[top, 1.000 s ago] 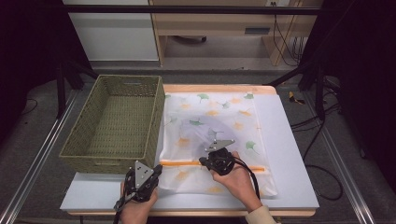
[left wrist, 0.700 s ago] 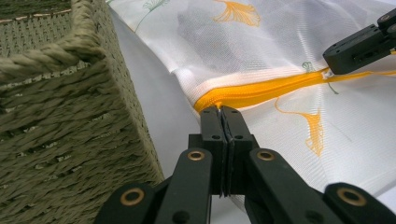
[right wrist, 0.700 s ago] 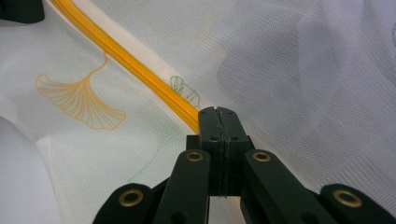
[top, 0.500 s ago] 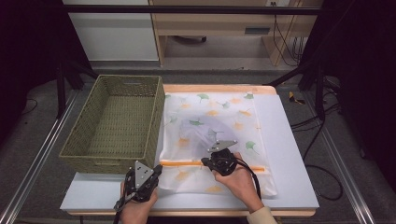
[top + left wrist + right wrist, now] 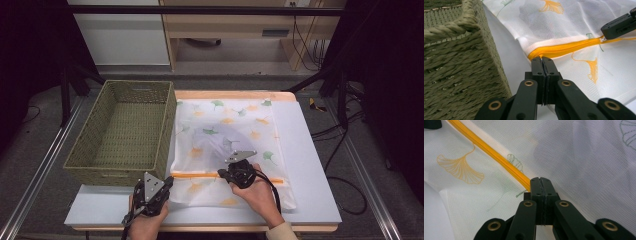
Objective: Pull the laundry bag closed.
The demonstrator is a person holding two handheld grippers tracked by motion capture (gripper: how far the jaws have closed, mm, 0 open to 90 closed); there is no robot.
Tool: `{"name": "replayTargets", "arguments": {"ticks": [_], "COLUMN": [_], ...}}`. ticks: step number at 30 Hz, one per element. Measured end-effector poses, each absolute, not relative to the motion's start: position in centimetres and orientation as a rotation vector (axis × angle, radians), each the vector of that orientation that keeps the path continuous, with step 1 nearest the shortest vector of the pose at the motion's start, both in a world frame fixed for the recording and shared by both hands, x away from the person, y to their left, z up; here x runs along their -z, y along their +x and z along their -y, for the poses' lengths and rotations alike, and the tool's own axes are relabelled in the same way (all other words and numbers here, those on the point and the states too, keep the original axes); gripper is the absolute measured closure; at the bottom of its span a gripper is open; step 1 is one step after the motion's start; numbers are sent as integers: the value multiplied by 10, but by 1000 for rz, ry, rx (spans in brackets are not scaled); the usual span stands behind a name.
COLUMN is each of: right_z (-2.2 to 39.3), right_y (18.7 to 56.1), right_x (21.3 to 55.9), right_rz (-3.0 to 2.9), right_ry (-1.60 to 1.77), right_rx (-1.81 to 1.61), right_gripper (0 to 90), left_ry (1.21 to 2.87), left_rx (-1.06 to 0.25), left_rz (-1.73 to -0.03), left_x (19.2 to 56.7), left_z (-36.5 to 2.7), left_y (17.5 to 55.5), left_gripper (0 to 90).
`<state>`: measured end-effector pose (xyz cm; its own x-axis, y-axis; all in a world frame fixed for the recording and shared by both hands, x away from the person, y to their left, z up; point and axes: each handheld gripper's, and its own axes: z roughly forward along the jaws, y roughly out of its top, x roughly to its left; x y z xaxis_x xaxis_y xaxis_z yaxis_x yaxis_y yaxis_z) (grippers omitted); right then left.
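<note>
A white mesh bag [image 5: 225,120] printed with ginkgo leaves lies flat on the table, with an orange zipper [image 5: 200,175] running across its near part. My left gripper [image 5: 170,181] is shut on the zipper's left end [image 5: 536,53], its jaws pressed together [image 5: 542,58]. My right gripper [image 5: 221,173] is shut on the zipper's pull a little further along; its tips [image 5: 540,180] meet right on the orange line [image 5: 499,157]. In the left gripper view the right gripper [image 5: 604,33] pinches a small pale tab at the zipper. Something greyish [image 5: 220,142] shows faintly through the mesh.
A woven green basket [image 5: 125,130] stands empty at the left of the white table [image 5: 310,150], its corner [image 5: 454,62] close beside my left gripper. Black frame posts and cables lie beyond the table's right side.
</note>
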<state>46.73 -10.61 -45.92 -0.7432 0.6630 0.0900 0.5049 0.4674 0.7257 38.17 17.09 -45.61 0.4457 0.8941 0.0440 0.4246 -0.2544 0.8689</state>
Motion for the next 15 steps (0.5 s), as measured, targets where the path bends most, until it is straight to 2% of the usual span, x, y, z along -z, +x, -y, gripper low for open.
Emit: {"name": "replayTargets", "arguments": {"ticks": [15], "right_z": [115], "right_y": [466], "right_x": [460], "right_rz": [-2502], "right_ry": [1031], "right_rx": [-1125], "right_gripper": [900], "left_ry": [1854], "left_rx": [-704], "left_rz": [-1122], "left_x": [458], "left_z": [-172], "left_y": [382], "left_gripper": [892]}}
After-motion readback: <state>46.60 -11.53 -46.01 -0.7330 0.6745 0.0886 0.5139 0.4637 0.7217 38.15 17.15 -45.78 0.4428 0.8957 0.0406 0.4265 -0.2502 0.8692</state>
